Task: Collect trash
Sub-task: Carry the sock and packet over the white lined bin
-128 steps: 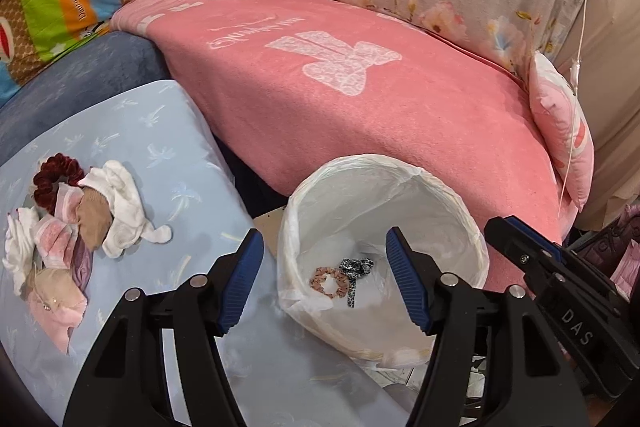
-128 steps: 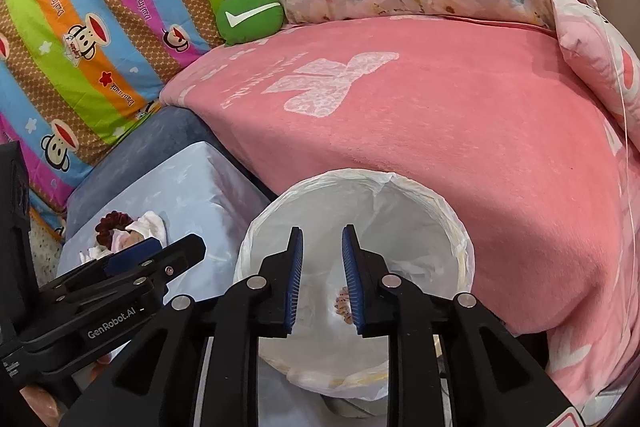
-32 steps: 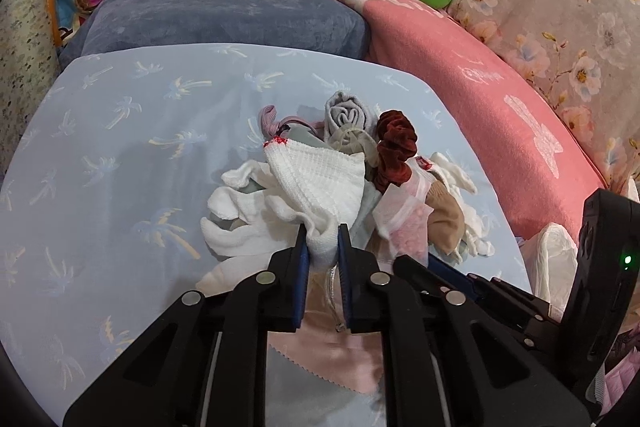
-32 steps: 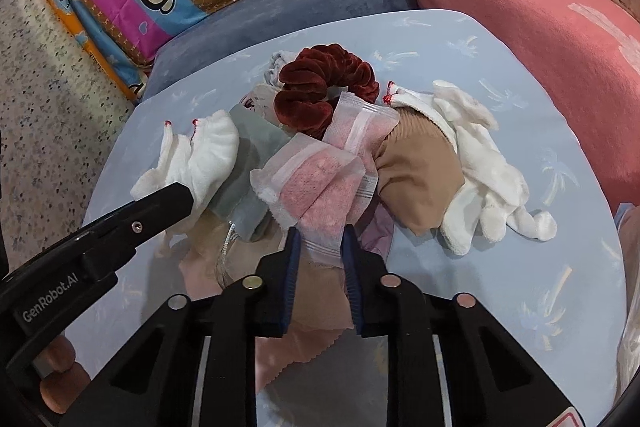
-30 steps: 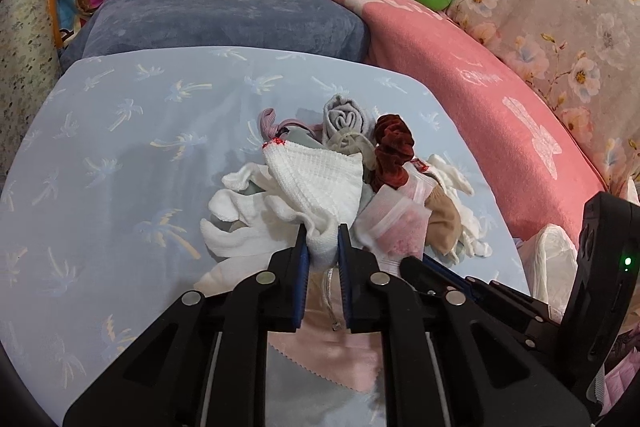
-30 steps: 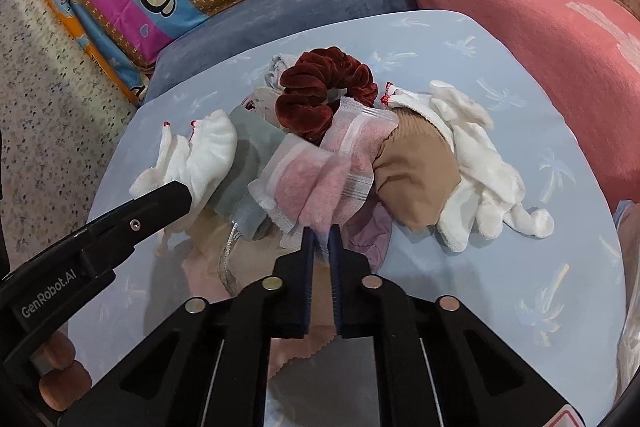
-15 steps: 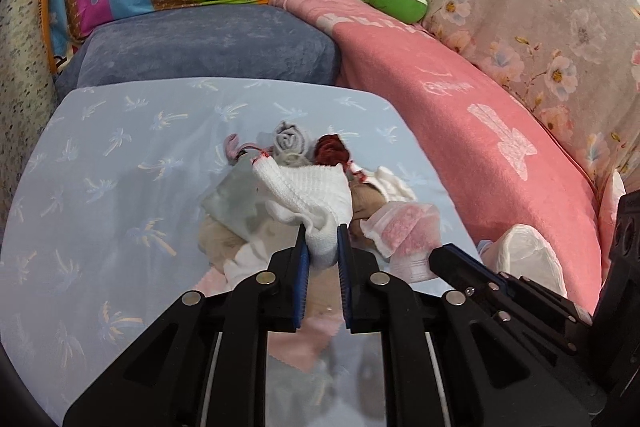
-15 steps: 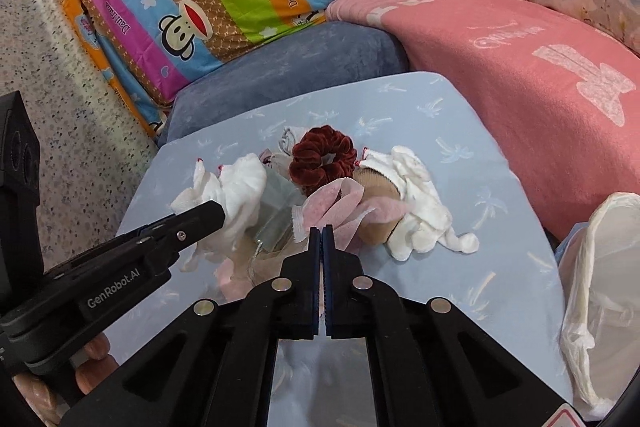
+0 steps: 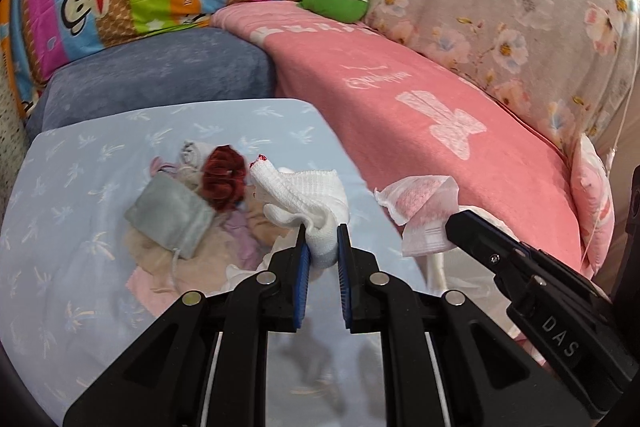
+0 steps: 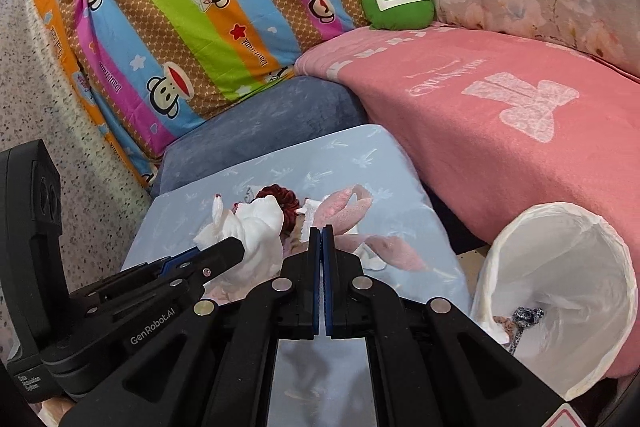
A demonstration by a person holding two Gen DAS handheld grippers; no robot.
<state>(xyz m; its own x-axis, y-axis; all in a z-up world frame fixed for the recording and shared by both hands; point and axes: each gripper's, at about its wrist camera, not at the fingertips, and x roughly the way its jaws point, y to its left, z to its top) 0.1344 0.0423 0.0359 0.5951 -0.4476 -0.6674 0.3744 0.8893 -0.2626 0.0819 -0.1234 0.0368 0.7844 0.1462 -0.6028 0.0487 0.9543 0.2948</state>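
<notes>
Now | left gripper [image 9: 320,243] fingers clamped on ribbed white sock [image 9: 308,197] | right gripper [image 10: 321,241] fingers pinching pink-filled packet [image 10: 344,211]

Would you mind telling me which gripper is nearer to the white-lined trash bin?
Right. The right gripper, clamping the pink packet, is beside the trash bin; the left gripper, holding a white sock, is farther.

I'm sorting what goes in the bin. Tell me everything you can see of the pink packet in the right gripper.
The pink packet is a thin, translucent white wrapper with pink contents and crimped, ragged edges. It looks soft and crumpled, folded over itself. The right gripper has its jaws shut on one edge, holding it clear above the blue cloth; nothing else touches it.
</notes>
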